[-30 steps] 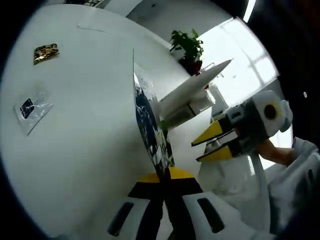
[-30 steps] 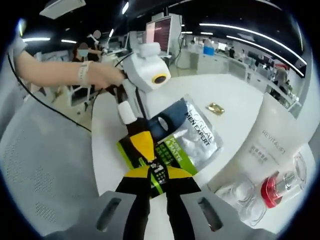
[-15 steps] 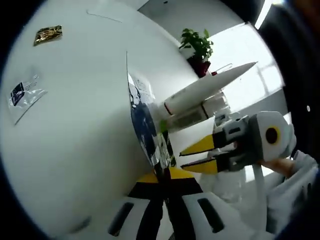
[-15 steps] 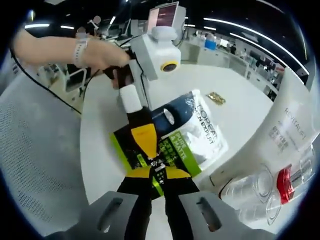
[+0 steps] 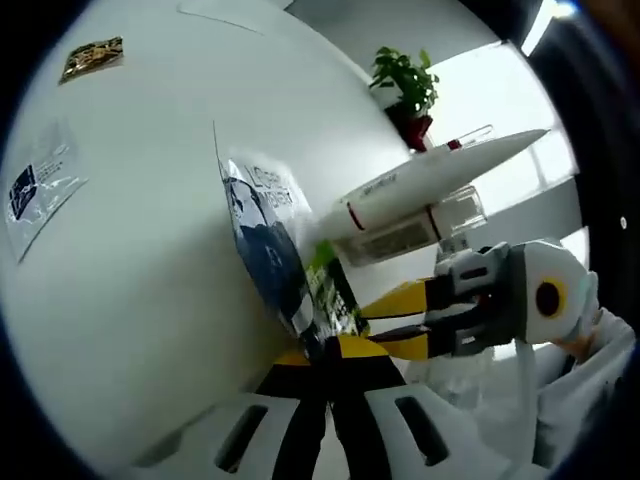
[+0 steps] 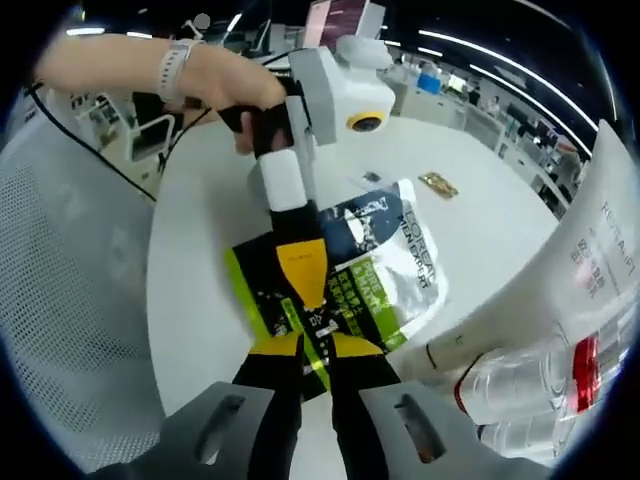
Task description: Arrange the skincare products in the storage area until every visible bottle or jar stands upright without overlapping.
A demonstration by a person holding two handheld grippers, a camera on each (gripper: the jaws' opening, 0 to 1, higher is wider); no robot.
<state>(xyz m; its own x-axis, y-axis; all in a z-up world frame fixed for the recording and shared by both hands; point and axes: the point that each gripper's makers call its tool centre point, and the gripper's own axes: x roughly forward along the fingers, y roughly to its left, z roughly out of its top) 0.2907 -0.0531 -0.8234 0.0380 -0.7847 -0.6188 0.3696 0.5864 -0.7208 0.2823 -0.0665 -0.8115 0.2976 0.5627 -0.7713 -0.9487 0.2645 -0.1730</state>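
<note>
Between the two grippers a flat sachet (image 6: 375, 275) is pinched at one end by both tools at once. Right gripper (image 6: 312, 340): jaws closed down on the green-and-black lower edge of the sachet, seen at the base of the right gripper view. Left gripper (image 6: 300, 275): enters that view from above, its yellow tips clamped on the same green end, so the two grips are nearly touching. In the left gripper view the left gripper (image 5: 318, 352) is seen shut on the sachet (image 5: 270, 255) edge-on, with the right gripper (image 5: 400, 320) coming in from the right, just beside it.

Outward from the grips, the sachet's long axis is carried away from both tools, silver-and-dark printed end farthest, over the white table (image 6: 200, 230). It is held off the surface at the gripped end (how far the far end is lifted cannot be told).

Beyond the sachet, to the right in the right gripper view, a large white tube (image 6: 560, 300) lies tilted on its side, with clear bottles (image 6: 530, 380) beside and below it, one with a red band. These lie nearer the right gripper than the left.

Judgement: with both tools committed to one end, the free end is the part to be steered next. Two small packets (image 5: 40, 185) and (image 5: 92, 57) are noted well apart on the table.
</note>
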